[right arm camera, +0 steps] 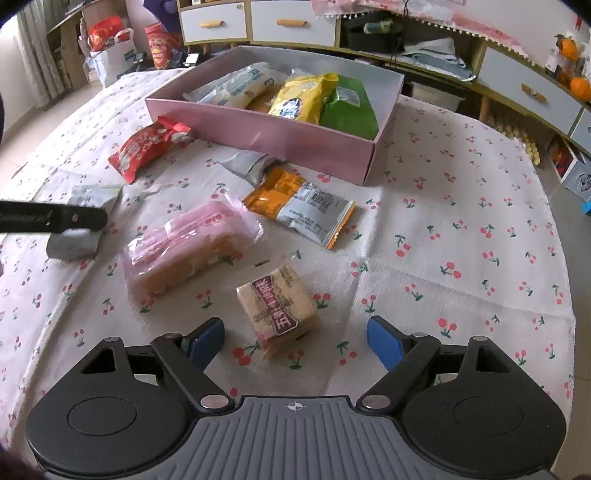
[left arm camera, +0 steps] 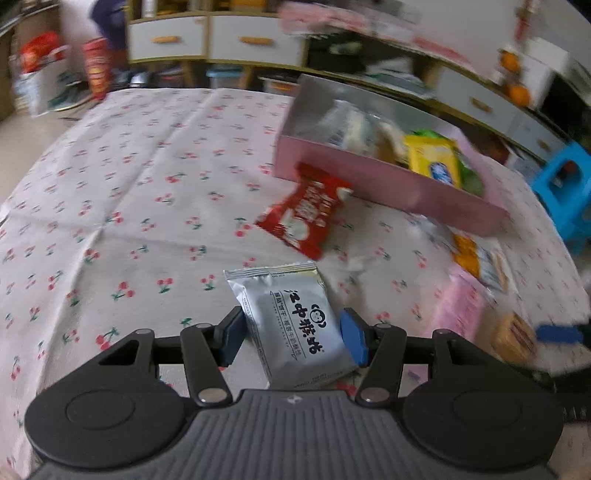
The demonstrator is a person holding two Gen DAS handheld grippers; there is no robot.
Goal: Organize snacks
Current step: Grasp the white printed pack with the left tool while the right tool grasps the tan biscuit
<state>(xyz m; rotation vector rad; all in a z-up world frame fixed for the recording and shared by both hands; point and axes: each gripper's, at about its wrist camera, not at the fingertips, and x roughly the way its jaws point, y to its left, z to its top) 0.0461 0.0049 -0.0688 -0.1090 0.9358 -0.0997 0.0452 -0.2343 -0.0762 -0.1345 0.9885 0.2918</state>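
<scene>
My left gripper [left arm camera: 293, 338] is shut on a silver snack packet [left arm camera: 291, 325] with black characters, held over the cherry-print cloth. A red packet [left arm camera: 304, 212] lies ahead, against the pink box [left arm camera: 369, 177] that holds several snacks. My right gripper [right arm camera: 295, 341] is open, its fingers on either side of a tan square biscuit pack [right arm camera: 279, 306] that lies on the cloth. In the right wrist view lie a pink-wrapped cake pack [right arm camera: 188, 245], an orange-and-silver packet [right arm camera: 299, 205], a grey packet [right arm camera: 251, 162] by the box [right arm camera: 258, 134] and the red packet [right arm camera: 147, 146].
The left gripper's arm [right arm camera: 51, 218] shows at the left of the right wrist view with the silver packet [right arm camera: 74, 243]. White drawer units [right arm camera: 258, 22] and shelves stand behind the table. A blue stool [left arm camera: 565, 188] stands at the right. Bags [right arm camera: 107, 48] sit on the floor at the far left.
</scene>
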